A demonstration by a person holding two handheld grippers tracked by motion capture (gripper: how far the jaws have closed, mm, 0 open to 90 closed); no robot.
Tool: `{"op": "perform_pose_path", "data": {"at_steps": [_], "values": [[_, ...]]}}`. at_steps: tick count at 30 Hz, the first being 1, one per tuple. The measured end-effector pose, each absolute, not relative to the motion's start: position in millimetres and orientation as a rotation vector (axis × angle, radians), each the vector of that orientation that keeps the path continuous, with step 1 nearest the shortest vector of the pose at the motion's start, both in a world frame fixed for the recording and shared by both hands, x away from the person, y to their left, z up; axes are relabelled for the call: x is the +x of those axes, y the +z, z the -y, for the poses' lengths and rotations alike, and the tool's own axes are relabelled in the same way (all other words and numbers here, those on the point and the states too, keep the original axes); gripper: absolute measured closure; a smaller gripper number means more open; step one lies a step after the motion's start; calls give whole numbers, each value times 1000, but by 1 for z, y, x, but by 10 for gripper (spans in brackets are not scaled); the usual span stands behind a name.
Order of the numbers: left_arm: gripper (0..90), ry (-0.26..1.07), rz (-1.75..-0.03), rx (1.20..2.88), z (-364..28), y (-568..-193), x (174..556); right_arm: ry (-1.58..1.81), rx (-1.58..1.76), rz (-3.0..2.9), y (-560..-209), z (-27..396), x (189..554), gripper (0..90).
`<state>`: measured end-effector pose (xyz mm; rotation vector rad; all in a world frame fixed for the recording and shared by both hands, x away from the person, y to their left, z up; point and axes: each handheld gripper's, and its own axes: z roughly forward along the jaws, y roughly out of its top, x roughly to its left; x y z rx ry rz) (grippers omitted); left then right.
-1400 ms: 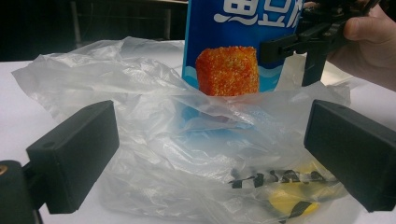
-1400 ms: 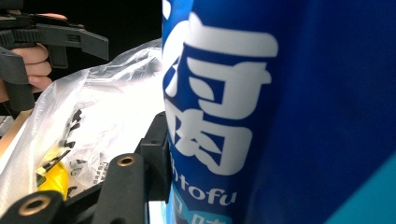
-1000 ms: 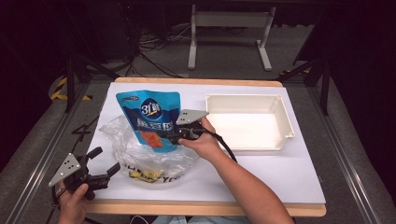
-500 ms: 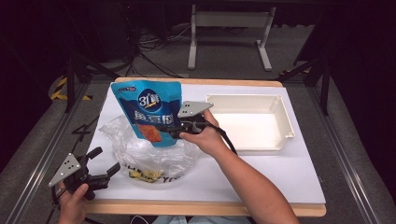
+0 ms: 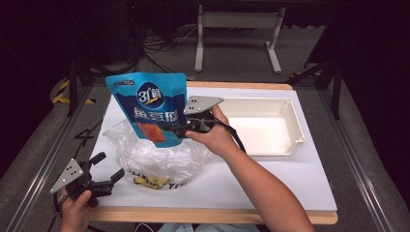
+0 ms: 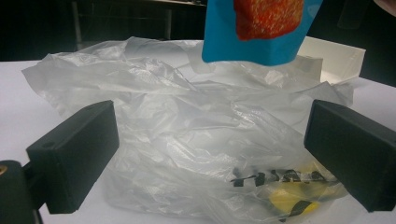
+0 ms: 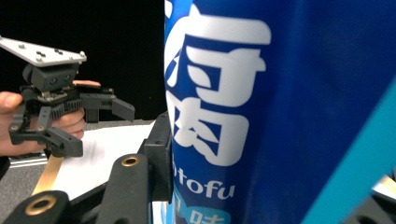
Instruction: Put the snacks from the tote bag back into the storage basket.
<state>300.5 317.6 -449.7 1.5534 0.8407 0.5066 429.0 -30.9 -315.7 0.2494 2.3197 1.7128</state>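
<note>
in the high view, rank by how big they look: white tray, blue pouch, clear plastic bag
1. white tray
2. clear plastic bag, close to the tray
3. blue pouch, lifted nearer the camera, so it looks bigger than it is

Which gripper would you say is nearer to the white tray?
Right. The right gripper holds the blue pouch just beside the white tray; the left gripper sits at the table's opposite corner.

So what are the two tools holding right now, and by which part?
The right tool grips the blue snack pouch by its lower right edge. The left tool is open and holds nothing.
</note>
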Motion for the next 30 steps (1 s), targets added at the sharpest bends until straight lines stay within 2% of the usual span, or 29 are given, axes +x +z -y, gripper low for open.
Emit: {"op": "perform_pose_path", "data": {"at_steps": [17,30], "values": [[39,505,-839,1559,-318,-450,301,1719,247,-2302,-294,42,428,544],[39,505,-840,1559,-317,-450,301,1708,278,-2277,-285,66,431,546]]}}
